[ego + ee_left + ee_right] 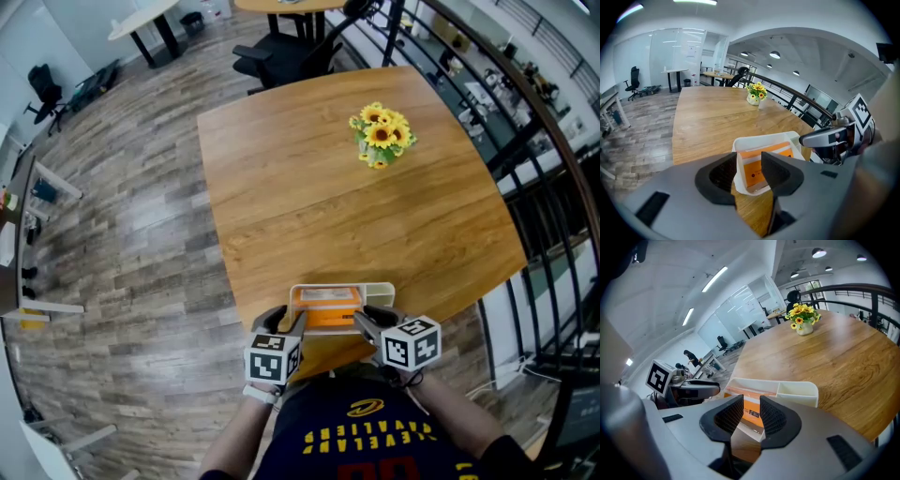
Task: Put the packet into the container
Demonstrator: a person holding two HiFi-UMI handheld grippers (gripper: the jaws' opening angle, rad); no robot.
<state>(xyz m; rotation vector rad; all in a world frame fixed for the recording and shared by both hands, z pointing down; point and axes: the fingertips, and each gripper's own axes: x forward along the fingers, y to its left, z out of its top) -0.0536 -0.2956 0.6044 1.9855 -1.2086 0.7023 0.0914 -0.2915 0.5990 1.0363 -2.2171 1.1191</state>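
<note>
Head view shows the orange packet (326, 301) inside the white container (379, 290), so the left claw (296, 323) and right claw (367, 321) sit nearby, jaws apart, holding nothing.

Looking down from the head view, the left gripper (298, 325) and right gripper (362, 321) cover the near wall of the container (379, 286), and the packet (326, 299) loses its lower end behind them. Its print is too small to read. The counter (309, 187) vanishes at its near edge under the person's arms (234, 441), whose body the bottom edge cuts off. In the right gripper view a distant figure (689, 356) is too small to make out.
</note>
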